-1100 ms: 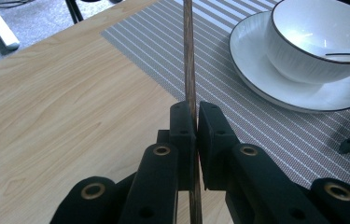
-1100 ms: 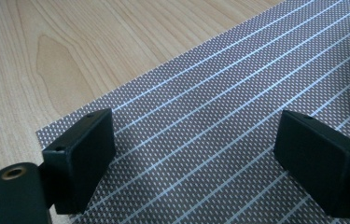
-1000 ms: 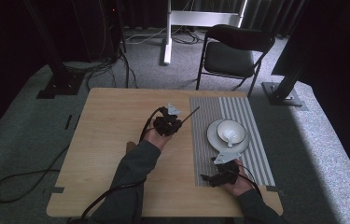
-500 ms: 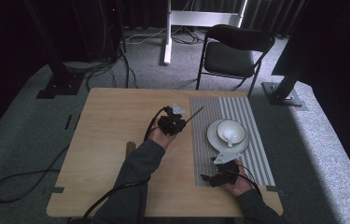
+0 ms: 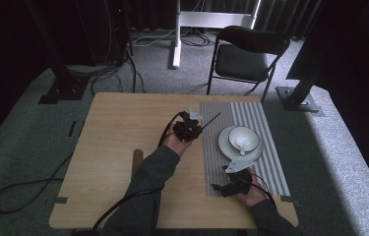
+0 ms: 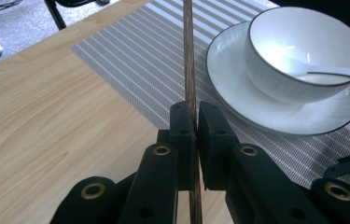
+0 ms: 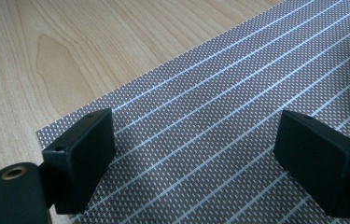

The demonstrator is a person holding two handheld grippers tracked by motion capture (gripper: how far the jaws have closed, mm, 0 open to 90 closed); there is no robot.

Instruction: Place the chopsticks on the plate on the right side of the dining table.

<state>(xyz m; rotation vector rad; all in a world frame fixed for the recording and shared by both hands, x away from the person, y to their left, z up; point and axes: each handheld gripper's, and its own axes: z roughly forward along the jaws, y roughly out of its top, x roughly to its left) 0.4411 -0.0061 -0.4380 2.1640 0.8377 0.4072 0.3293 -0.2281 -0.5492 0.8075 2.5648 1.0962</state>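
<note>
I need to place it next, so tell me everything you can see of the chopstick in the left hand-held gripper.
The chopstick is a thin, straight, dark brown stick that looks like wood. The left hand-held gripper is shut on it, jaws pinching its sides, with the long part running out ahead and a short part behind. It points over the striped grey placemat, passing left of the white saucer and bowl without touching them. In the high view it slants toward the mat's far side.

Dim surroundings; the tabletop [image 5: 123,147] is evenly lit from above, with a soft high view. The bowl [image 6: 303,51] shows interior glare. Near fingers [image 7: 81,154] are slightly blurred.
</note>
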